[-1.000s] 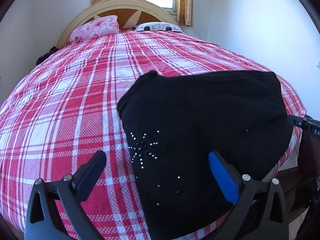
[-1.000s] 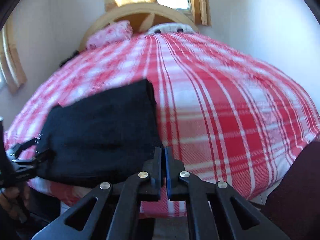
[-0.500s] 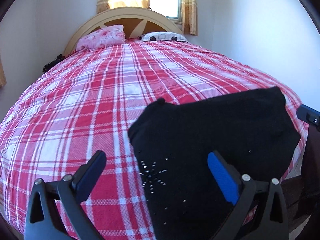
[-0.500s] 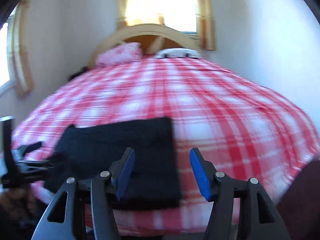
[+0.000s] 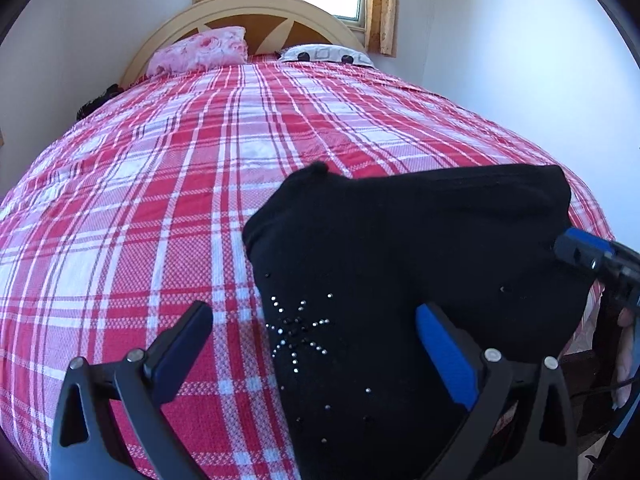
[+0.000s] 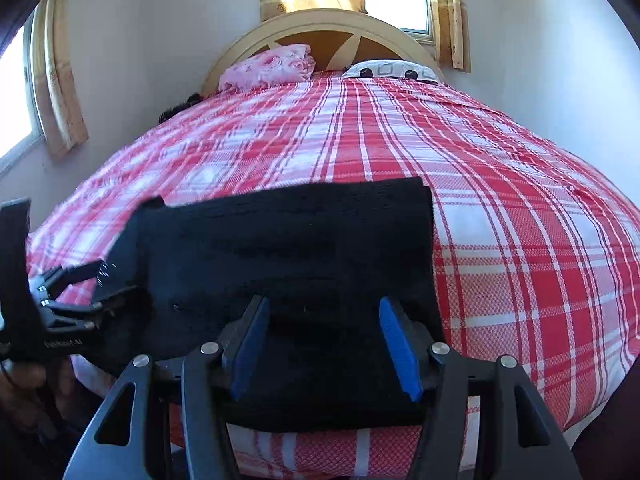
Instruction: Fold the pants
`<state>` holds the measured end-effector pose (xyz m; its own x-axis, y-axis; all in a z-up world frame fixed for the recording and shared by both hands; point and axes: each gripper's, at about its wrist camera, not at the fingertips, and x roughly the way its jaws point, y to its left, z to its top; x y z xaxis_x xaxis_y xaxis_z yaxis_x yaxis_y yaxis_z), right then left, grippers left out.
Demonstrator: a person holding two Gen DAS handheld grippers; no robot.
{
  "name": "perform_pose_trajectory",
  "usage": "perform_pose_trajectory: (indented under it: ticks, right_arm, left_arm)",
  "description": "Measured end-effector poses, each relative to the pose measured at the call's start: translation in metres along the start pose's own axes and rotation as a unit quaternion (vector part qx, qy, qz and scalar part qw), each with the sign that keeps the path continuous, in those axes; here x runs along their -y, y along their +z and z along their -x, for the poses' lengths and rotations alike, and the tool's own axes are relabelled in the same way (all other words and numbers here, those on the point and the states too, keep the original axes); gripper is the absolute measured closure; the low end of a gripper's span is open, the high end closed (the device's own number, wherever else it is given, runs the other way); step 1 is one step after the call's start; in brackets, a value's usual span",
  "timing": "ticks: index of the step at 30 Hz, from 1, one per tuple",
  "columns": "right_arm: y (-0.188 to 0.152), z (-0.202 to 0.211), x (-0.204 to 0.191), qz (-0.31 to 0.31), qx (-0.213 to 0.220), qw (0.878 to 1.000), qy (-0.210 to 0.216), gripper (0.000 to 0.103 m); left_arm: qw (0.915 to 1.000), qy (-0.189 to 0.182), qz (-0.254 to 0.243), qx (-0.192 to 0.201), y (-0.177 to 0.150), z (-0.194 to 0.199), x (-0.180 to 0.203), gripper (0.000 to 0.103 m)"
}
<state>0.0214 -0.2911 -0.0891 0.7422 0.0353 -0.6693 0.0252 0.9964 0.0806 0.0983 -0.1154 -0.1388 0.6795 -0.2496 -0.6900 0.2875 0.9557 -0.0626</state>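
At the near edge of the bed (image 5: 168, 184), the black pants (image 5: 400, 272) lie folded into a compact block on the red-and-white plaid cover, with a rhinestone star (image 5: 298, 330) on the panel at 6 o'clock in the left wrist view. The left gripper (image 5: 316, 356) is released, its jaws spread wide and empty, straddling the pants' left edge. The right gripper (image 6: 326, 346) is also released, jaws apart above the pants' near edge, pads clear of the cloth. A pink pillow (image 6: 268, 68) and a patterned pillow (image 6: 390, 69) sit at 12 o'clock against the headboard (image 6: 320, 26).
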Motion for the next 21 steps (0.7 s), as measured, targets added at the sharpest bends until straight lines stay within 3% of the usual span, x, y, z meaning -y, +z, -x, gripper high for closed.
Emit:
perform_pose_trajectory:
  ticks: [3,7,14,21]
  right_arm:
    - [0.011,0.011,0.008,-0.033,0.033,0.999,0.028,0.044]
    - [0.033,0.004,0.013,-0.048,0.044,0.997,0.036,0.044]
    - [0.043,-0.035,0.026,-0.063,0.007,0.998,-0.007,0.044]
    - [0.024,-0.008,0.030,-0.063,0.010,0.997,-0.034,0.041]
  left_arm:
    - [1.0000,0.004,-0.008,0.002,-0.001,0.001,0.004,0.000]
    - [1.0000,0.000,-0.006,0.000,-0.001,0.000,0.003,0.000]
    - [0.9999,-0.009,-0.003,-0.004,-0.002,-0.002,0.000,0.000]
    - [1.0000,-0.006,-0.007,0.001,-0.003,0.003,0.002,0.000]
